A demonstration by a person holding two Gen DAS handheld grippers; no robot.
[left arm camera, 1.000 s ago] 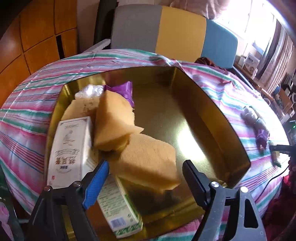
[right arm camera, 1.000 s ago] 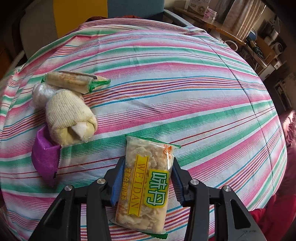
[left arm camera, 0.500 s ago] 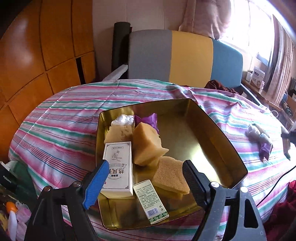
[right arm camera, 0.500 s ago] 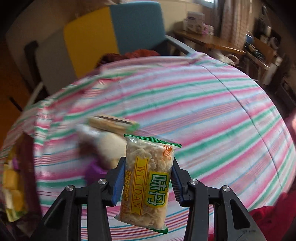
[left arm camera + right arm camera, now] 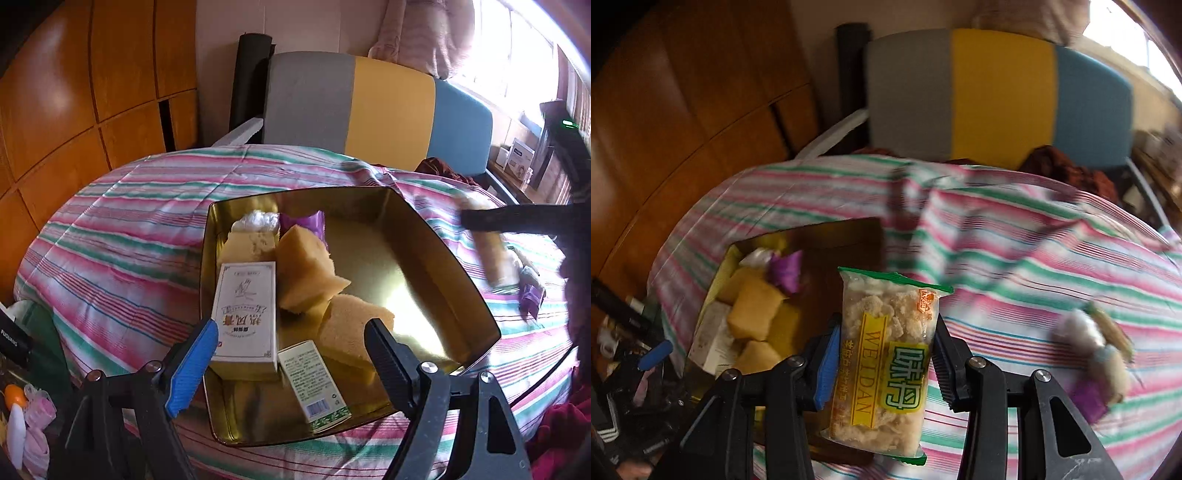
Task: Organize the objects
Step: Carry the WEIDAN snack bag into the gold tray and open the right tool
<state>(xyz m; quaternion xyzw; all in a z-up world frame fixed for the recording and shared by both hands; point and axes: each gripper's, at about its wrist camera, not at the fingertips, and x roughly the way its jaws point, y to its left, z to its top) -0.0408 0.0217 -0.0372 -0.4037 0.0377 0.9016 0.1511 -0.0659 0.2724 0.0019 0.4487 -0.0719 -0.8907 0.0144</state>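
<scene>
striped cloth | gold tin: sponges, boxes | left claw open | right claw grips snack packet

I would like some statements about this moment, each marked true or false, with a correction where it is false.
1. The right tongs are shut on the snack packet. True.
2. The left tongs hold the white box. False: they are open and hold nothing; the box lies in the gold tray.
3. The gold tray contains yellow sponges. True.
4. The snack packet already lies in the tray. False: it is in the right tongs, in the air.
5. The cloth under the tray is plain white. False: it has pink, green and white stripes.
</scene>
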